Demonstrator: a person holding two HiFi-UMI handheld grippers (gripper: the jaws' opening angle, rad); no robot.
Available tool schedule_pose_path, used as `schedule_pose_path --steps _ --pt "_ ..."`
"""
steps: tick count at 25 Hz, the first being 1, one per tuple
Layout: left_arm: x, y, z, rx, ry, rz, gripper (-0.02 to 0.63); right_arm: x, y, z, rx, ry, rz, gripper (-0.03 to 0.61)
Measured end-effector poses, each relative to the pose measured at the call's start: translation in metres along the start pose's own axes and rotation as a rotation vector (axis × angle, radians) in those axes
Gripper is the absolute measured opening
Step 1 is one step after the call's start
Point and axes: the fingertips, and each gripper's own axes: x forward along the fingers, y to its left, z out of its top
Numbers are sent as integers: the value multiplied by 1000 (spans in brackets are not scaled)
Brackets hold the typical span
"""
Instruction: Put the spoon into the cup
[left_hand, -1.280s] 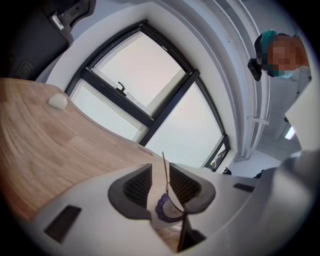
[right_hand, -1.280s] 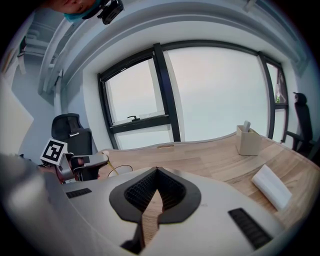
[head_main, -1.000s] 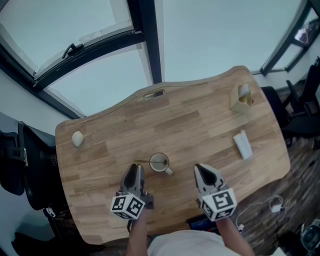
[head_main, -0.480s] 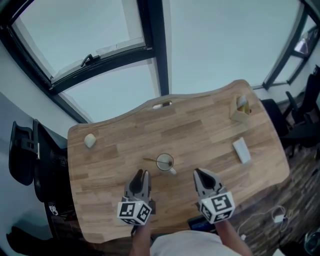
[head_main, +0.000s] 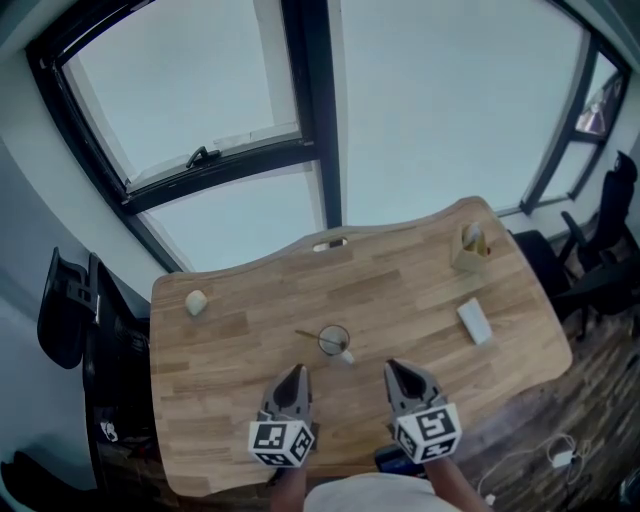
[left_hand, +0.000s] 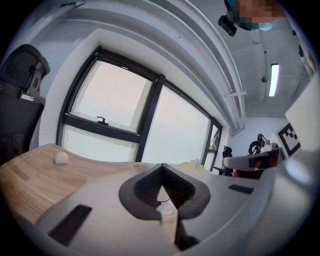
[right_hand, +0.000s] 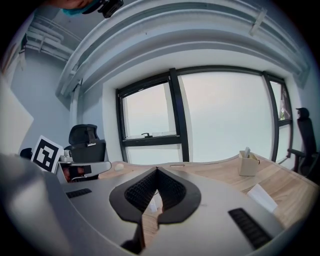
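Observation:
A small cup (head_main: 334, 341) stands near the middle of the wooden table (head_main: 240, 330), its handle pointing to the near right. The spoon (head_main: 308, 335) sits in it, its thin handle sticking out over the rim to the left. My left gripper (head_main: 294, 374) is shut and empty, near the table's front edge and a little left of the cup. My right gripper (head_main: 393, 368) is shut and empty too, to the cup's near right. In the left gripper view, the cup (left_hand: 165, 209) shows through the slit below the closed left gripper (left_hand: 161, 170). The right gripper (right_hand: 156, 171) frames the cup (right_hand: 153, 202) likewise.
A pale round lump (head_main: 196, 302) lies at the table's left. A beige holder box (head_main: 468, 250) stands at the far right corner, a flat white object (head_main: 474, 321) nearer. A black chair (head_main: 68, 308) stands left of the table, windows (head_main: 310, 110) behind.
The head view has pulled back and tilted up, so the table looks smaller and more window shows. Both grippers stay shut near the front edge. Cup and spoon have not moved.

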Motion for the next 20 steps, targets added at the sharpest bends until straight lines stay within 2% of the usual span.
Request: schedule_pose_path --steps 6,20 --pt "-10 -11 10 35 -18 -19 0 -11 5 4 -18 -20 -20 -3" --pt "-15 -13 5 31 6 -17 0 -19 6 2 -13 -27 -29 -3"
